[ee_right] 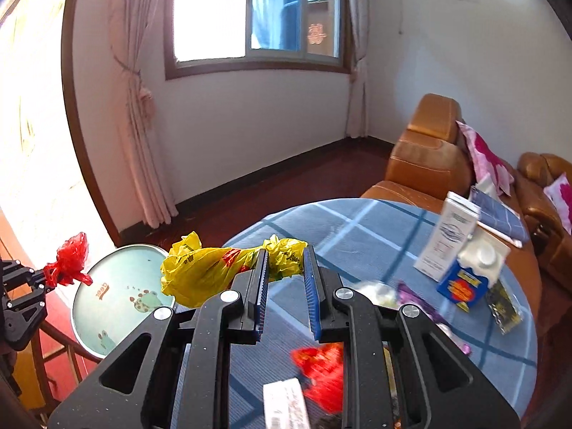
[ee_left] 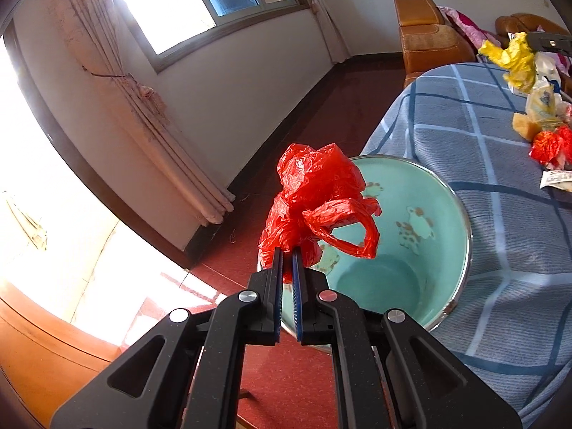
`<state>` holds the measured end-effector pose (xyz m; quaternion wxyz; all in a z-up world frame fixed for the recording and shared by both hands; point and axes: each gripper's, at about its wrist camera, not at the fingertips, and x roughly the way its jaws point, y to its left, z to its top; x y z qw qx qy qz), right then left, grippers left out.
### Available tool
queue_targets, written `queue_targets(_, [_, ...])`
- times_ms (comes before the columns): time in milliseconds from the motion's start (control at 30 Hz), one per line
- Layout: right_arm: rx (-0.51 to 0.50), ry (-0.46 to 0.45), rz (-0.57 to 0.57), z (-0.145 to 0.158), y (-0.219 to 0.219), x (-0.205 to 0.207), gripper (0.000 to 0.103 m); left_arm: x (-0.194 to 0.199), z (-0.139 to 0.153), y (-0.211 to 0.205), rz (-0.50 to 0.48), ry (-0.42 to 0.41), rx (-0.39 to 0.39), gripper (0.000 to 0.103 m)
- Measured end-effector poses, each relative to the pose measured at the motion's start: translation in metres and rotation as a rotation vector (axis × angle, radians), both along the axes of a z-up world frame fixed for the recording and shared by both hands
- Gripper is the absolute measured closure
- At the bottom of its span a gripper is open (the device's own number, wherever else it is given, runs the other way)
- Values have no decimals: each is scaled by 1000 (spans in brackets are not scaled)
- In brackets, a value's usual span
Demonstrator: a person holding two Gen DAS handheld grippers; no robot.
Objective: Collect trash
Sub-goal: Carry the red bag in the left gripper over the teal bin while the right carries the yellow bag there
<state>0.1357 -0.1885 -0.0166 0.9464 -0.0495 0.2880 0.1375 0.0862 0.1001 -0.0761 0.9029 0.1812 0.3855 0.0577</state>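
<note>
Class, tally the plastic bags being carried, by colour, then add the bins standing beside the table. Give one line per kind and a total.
red bag: 1
yellow bag: 1
bin: 1
Total: 3

The left hand-held gripper tilts downward, its jaws pinched tight on a red bag. The right hand-held gripper also tilts downward, jaws partly apart, clamping a yellow bag.

Harsh daylight from the window blows out the left side; fisheye edges bend, near clutter blurs
</note>
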Motion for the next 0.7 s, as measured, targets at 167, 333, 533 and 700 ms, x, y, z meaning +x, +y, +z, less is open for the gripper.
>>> queue_targets(167, [-37,17,26,-9,21,11,83,3,-3,6,14,9,11,98])
queue_targets(333, [-66,27,48,-12,38,21,83,5,-6,7,22,12,27,98])
queue_targets(533, [-90,36,89,-17,59,28,83,6,-8,10,31,13,47,98])
queue_targets(700, [-99,41,112,-23,71,32,83,7,-10,15,40,18,48,98])
